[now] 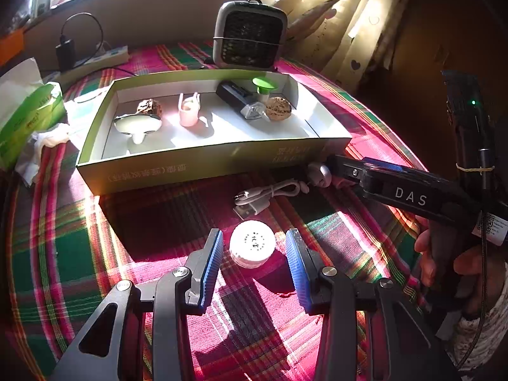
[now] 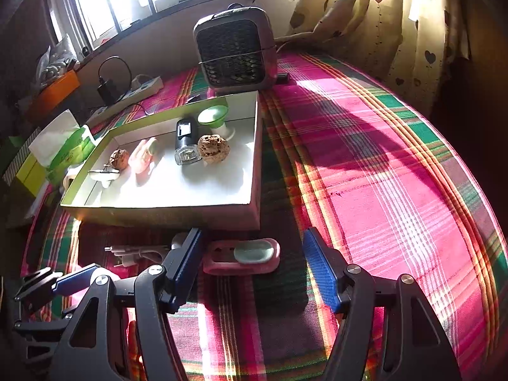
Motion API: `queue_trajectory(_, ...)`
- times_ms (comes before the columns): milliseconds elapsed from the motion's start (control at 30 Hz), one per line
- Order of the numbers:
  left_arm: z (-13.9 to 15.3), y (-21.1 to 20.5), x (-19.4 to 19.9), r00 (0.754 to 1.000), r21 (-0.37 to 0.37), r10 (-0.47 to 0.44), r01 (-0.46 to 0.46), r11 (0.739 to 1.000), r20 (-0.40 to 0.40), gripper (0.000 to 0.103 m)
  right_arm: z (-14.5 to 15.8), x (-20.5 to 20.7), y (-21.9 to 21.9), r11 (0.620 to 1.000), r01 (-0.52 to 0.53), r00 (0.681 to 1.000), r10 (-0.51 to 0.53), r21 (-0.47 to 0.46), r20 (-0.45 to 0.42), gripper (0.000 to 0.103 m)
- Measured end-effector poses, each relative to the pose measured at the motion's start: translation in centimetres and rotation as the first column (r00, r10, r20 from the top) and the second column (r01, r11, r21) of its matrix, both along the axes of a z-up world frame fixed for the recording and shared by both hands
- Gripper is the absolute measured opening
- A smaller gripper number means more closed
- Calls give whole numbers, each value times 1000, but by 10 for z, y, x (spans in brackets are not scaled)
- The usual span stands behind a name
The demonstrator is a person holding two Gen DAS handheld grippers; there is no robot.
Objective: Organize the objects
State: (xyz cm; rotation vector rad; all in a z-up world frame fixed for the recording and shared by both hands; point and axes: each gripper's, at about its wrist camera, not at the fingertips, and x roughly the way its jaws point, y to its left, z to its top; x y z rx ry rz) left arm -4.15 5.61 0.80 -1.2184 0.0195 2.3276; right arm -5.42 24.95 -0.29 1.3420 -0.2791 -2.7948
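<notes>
Plainly, "DAS" marks the right tongs (image 1: 330,166).

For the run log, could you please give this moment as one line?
left gripper: open around white round jar | right gripper: open near pink holder | box: holds sorted items

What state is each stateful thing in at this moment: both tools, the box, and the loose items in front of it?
Left tool: open, fingers either side of the round white jar, not gripping.
Right tool: open, pink case between its fingers, not gripped.
Box: lidless, several items inside.
White cable: loose on the cloth, unplugged.
Black cylinder: lying on its side in the box.
</notes>
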Motion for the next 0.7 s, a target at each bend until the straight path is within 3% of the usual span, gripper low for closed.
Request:
queue_trajectory(500, 0, 1, 1, 1000, 2, 6, -6, 1000, 6, 39, 1, 28, 22, 993, 38, 998, -43, 115, 45, 65)
queue_trajectory(700, 0, 1, 2, 1000, -8, 17, -17, 1000, 6, 39, 0, 27, 22, 998, 15, 1000, -16, 68, 18, 65)
